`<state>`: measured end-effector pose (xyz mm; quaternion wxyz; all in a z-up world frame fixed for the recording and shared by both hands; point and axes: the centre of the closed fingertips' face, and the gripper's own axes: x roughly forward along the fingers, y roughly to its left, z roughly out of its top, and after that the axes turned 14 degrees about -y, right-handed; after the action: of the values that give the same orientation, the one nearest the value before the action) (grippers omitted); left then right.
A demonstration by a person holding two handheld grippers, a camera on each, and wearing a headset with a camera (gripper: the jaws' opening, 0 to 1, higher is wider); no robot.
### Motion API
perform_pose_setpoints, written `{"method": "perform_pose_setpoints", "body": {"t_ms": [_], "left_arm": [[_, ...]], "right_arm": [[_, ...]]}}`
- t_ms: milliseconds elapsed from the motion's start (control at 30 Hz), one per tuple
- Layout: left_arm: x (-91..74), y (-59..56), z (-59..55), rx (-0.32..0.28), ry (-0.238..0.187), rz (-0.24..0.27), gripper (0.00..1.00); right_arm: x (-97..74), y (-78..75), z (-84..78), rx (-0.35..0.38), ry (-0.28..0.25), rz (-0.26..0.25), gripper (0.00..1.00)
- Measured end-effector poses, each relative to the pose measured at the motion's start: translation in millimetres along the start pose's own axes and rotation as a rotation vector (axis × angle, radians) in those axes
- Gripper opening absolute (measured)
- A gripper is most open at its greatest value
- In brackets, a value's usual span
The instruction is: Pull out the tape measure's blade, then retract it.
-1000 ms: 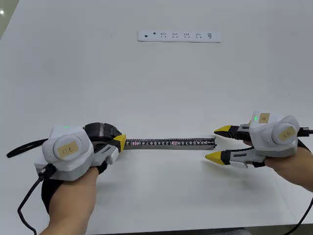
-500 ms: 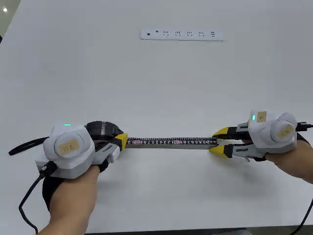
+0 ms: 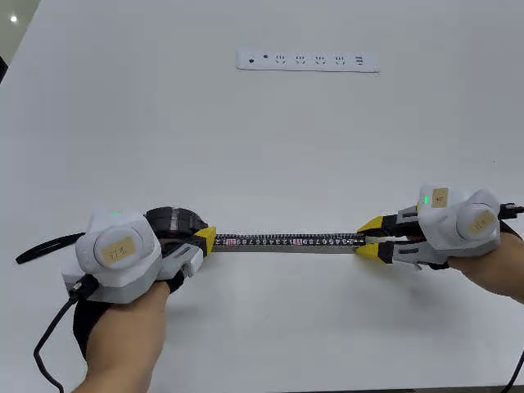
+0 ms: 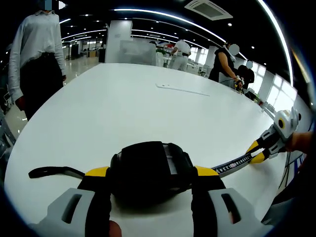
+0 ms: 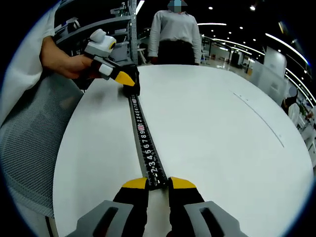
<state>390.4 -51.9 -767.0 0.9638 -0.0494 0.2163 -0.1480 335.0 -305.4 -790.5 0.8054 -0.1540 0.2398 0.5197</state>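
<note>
So the tape measure [image 3: 246,236] lies on the white table [image 3: 246,147], on the near side of the power strip [image 3: 308,60] and well apart from it. Its black case [image 3: 173,223] sits nearer than the strip's left end and further left. The blade [image 3: 286,241] is pulled out flat and runs right, ending a bit short of level with the strip's right end.

What's just changed: the right gripper [image 3: 367,237], near side and right of the power strip, now has its yellow jaws pinched narrow on the blade's tip. A second ago they gaped wide around that tip without touching; half a second ago they were closing in. The amount of blade out looks about the same across all three moments.

My read is the tip is now secured, so the gripper can either draw more blade out or walk it back toward the case under control.

The left gripper [image 4: 151,174] clamps the case from both sides, same as before. The case's black strap [image 3: 45,246] trails further left.
</note>
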Motion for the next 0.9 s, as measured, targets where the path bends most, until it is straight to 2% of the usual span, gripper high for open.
{"method": "perform_pose_setpoints", "body": {"t_ms": [367,900], "left_arm": [[0.8,1.0,0.1,0.003,0.003,-0.002,0.60],[4.1,1.7,-1.5,-0.006,0.013,-0.001,0.59]], "right_arm": [[-1.0,-1.3,-0.4,-0.008,-0.003,-0.001,0.12],[8.7,3.9,5.3,-0.011,-0.025,0.017,0.12]]}}
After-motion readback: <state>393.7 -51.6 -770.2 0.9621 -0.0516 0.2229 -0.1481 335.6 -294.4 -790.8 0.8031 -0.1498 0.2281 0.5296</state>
